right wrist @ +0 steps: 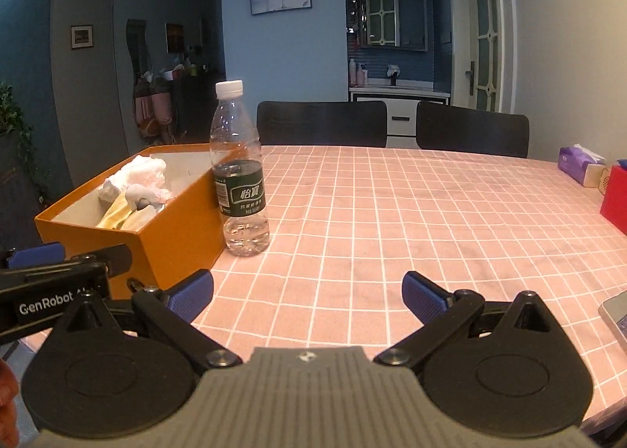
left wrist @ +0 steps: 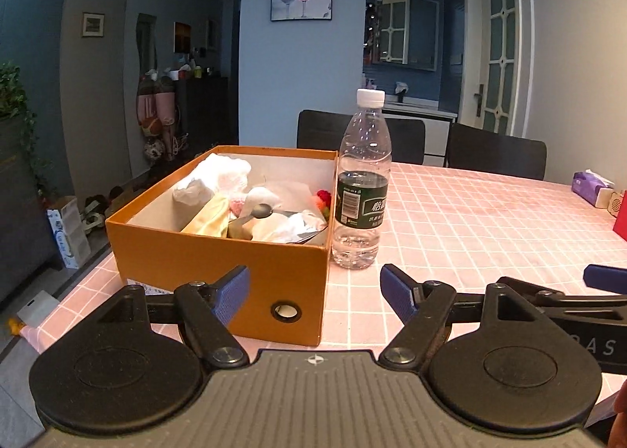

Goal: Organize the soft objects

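Note:
An orange cardboard box (left wrist: 219, 267) stands on the pink checked tablecloth (left wrist: 470, 228) at the table's left end. It holds white crumpled cloths (left wrist: 219, 173), a pale yellow cloth (left wrist: 209, 218), a red pompom (left wrist: 323, 197) and a spoon (left wrist: 258, 211). The box also shows in the right wrist view (right wrist: 176, 232). My left gripper (left wrist: 315, 293) is open and empty just in front of the box's near corner. My right gripper (right wrist: 307, 293) is open and empty over bare tablecloth, right of the box.
A clear water bottle (left wrist: 362, 181) with a green label stands against the box's right side. Two dark chairs (right wrist: 321, 122) stand behind the table. A purple tissue pack (right wrist: 580, 164) and a red box (right wrist: 615, 199) sit at the far right edge.

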`<state>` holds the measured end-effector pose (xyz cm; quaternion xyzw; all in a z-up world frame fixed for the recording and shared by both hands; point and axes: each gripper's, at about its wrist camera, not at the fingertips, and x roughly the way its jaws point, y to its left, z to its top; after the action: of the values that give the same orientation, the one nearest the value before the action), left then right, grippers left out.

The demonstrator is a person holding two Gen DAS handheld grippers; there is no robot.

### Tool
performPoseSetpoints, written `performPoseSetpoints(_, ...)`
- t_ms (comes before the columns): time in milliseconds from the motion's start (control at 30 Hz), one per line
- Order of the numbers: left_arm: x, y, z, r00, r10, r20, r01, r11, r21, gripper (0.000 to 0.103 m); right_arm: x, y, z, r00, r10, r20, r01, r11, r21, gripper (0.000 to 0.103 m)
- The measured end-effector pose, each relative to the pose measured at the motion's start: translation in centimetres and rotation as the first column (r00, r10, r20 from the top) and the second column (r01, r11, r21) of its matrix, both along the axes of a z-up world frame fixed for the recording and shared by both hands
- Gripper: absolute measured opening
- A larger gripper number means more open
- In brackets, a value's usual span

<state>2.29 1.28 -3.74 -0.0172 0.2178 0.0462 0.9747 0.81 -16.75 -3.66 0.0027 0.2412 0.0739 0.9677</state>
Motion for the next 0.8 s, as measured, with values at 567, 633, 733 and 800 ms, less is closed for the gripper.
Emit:
performPoseSetpoints(567, 0.7, -1.5, 0.1, 1.0, -0.023, -0.006, 0.023, 0.999, 0.04, 0.089, 0.7, -1.6, -0.1, 0.999, -0.044, -0.022, 0.044, 0.998, 0.037, 0.1)
performPoseSetpoints(633, 0.8, -1.6, 0.1, 1.0, -0.022, -0.005, 0.022, 0.999, 0.041, 0.089, 0.7, -1.7, -0.1, 0.999, -0.047, -0.022, 0.048, 0.998, 0.042, 0.1)
performPoseSetpoints(733, 0.9, -1.6, 0.1, 1.0, -0.02, -0.005, 0.02, 0.999, 0.043, 0.089, 0.7, -1.7, -0.2, 0.999, -0.046, -0.024, 0.047, 0.998, 0.046, 0.1)
performPoseSetpoints(800, 1.0, -1.6, 0.0, 1.0, -0.019, -0.009, 0.02, 0.999, 0.044, 0.089, 0.7, -1.7, -0.2, 0.999, -0.045, -0.023, 0.046, 0.998, 0.046, 0.1)
